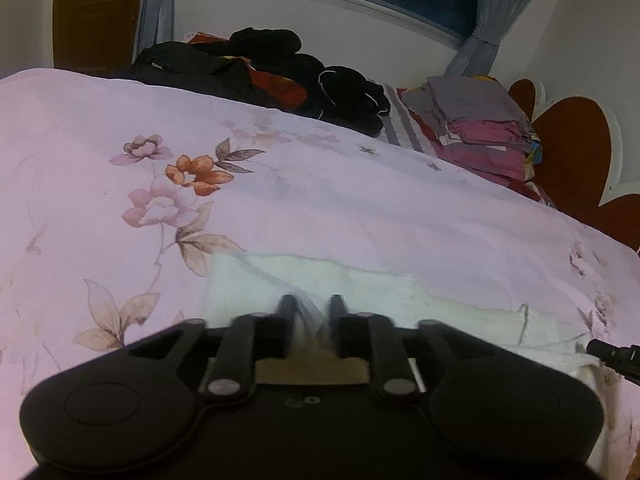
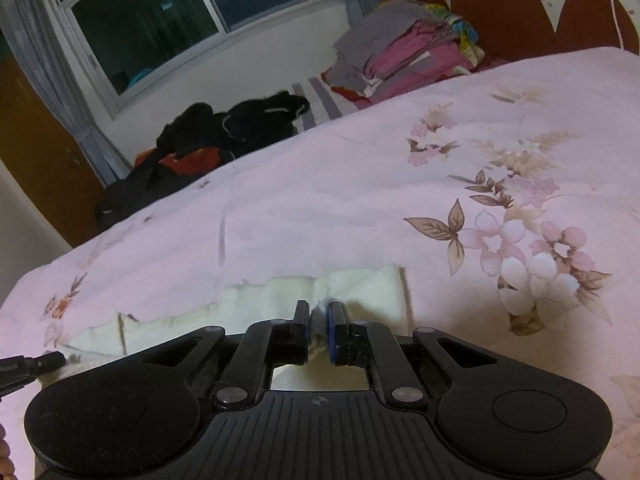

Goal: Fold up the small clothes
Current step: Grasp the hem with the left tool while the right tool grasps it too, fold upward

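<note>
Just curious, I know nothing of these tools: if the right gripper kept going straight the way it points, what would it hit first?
Probably the white towel-like cloth already pinched in the right gripper, then the pink floral bedspread beneath.

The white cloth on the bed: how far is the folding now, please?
Done: the white cloth already lies doubled on the floral bedcover; an upper layer sits over a longer lower one. In hand: the right gripper pinches its near edge. The left gripper has a gap between its fingers with cloth between them, so its grip looks loose. Left: letting go, probably another fold. A dark clothes heap waits behind.
</note>
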Motion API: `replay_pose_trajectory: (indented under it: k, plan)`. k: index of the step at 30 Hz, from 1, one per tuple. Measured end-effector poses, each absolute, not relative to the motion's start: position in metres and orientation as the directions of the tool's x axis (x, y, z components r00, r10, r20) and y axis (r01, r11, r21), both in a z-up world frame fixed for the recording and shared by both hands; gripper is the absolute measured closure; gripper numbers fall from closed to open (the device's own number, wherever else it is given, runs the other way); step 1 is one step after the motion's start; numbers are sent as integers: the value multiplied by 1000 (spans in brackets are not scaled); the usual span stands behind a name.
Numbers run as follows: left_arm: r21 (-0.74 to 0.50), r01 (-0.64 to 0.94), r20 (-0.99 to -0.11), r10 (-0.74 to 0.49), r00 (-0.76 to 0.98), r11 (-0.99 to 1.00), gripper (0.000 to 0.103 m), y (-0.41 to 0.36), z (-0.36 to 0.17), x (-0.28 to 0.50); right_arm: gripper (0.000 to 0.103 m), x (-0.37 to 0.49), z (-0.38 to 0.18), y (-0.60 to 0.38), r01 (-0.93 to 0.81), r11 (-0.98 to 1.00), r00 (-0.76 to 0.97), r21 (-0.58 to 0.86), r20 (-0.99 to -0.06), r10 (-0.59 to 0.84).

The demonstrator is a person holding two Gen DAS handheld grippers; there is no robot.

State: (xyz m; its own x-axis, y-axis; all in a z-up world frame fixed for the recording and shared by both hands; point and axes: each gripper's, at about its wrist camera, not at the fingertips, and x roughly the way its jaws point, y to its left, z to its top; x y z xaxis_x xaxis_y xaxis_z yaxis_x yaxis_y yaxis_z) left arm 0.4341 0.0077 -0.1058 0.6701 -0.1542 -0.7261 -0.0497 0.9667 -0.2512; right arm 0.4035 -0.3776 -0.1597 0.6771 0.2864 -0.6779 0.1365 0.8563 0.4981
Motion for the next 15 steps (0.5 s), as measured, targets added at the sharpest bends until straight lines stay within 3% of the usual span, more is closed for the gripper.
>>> replay_pose_trajectory:
  k: [3, 5, 6, 7, 8, 12, 15]
  plan:
    - [-281, -61, -708, -164, 686, 958, 40, 21, -101, 430, 96, 403, -160, -383, 123, 849, 677, 514, -669, 307]
    - [-277, -38, -687, -170, 707, 960, 37, 29, -95, 425, 93, 401, -159, -387, 109, 849, 679, 517, -663, 316]
    - [-276, -25, -683, -178, 708, 961, 36, 31, -93, 424, 68, 402, -158, -388, 114, 855, 683, 507, -664, 303]
    - [-279, -17, -681, -185, 709, 960, 36, 34, -92, 423, 25, 399, -155, -390, 117, 862, 700, 493, -657, 281]
    - [-281, -6, -679, -194, 708, 960, 36, 37, -91, 422, 13, 397, -152, -392, 111, 867, 719, 486, -642, 268]
    - [-280, 66, -685, -248, 685, 958, 36, 37, -94, 426, 13, 395, -147, -392, 51, 881, 732, 470, -618, 287]
    - [-267, 99, -695, -262, 670, 959, 36, 28, -101, 432, 24, 397, -149, -386, 9, 901, 718, 433, -630, 296]
